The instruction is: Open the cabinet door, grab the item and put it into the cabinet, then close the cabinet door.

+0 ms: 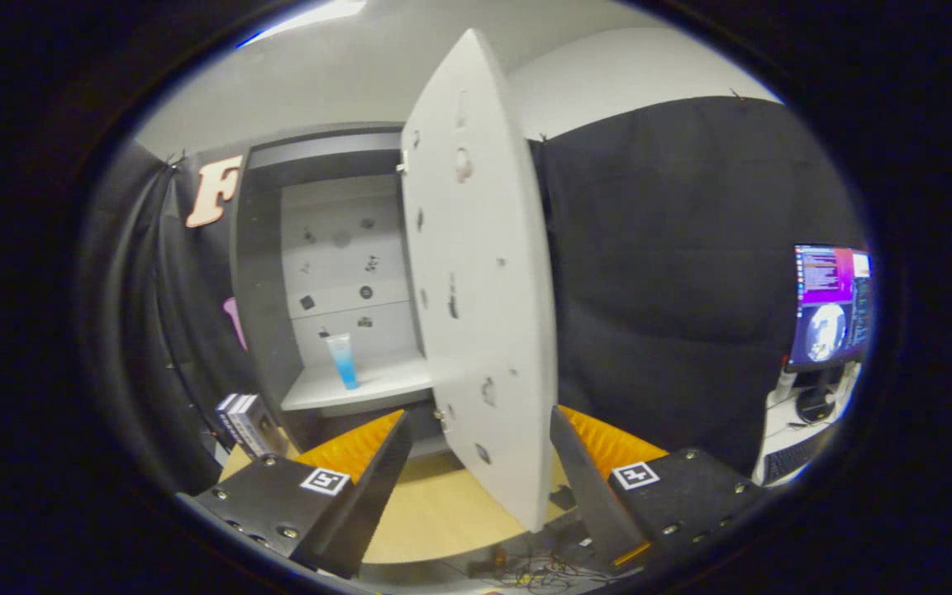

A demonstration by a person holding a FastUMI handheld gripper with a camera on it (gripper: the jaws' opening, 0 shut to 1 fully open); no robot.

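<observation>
A blue tube [342, 360] stands upright on the cabinet [265, 273] shelf [377, 384], near its left end, the placing apparently done. The door [480, 281] hangs wide open, its edge between the spread, empty tongs [476, 475] above the worktop [435, 504]. Only closing the door looks left. A monitor [827, 306] glows well off to the right.

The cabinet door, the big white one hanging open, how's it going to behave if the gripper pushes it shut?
The cabinet door looks like a flat, stiff panel, so it should swing as one piece rather than flex. It hangs on hinges at the cabinet side, so a push near its free edge probably turns it most easily. The open gripper straddles its lower edge; the smooth face may let a finger slide.
</observation>
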